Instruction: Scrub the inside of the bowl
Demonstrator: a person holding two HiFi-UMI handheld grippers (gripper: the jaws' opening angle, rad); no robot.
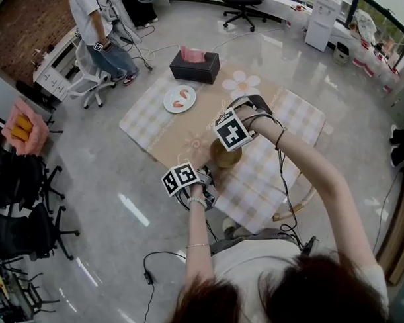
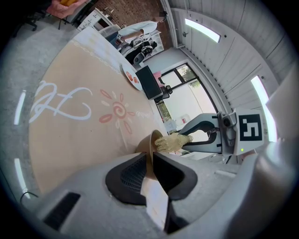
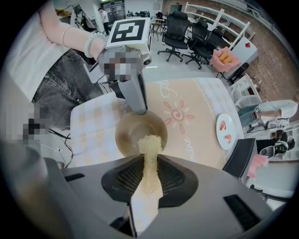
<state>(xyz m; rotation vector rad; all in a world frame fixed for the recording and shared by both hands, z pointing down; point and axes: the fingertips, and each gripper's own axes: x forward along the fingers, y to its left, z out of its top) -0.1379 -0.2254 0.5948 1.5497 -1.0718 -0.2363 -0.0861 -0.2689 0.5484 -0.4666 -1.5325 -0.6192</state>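
The scrubbing is looking under way rather than finished: the left tool (image 2: 150, 158) is clamping its 2 jaws tight on the rim of the tan bowl (image 3: 131, 133) and steadying it. The right tool (image 3: 150, 162) is pinching a strip of pale yellow scrubber (image 3: 150, 144), whose frayed tip is reaching down inside the bowl and appearing to touch the near inner wall. The inside is showing no foam, water or obvious dirt, so how much of it is already wiped is not readable here; I am judging that working the scrubber round the rest of the wall and the bottom is what is remaining. The bowl is sitting near the middle of the worktop (image 1: 181, 135), a little toward the edge closest to the person, on a beige panel carrying a sun drawing (image 3: 176, 114), with checked cloth (image 1: 300, 118) lying toward both ends. Near the far edge a white plate (image 1: 180, 99) is holding 2 reddish pieces, and a black tissue box (image 1: 194, 66) with pink tissue is standing beyond it at that edge. Around the worktop a glossy grey floor (image 1: 109, 167) is reflecting strip lights, black office chairs (image 1: 26, 233) are standing along the left side of the room, and another person (image 1: 95, 29) is standing by a white drawer unit (image 1: 53, 76) at the back
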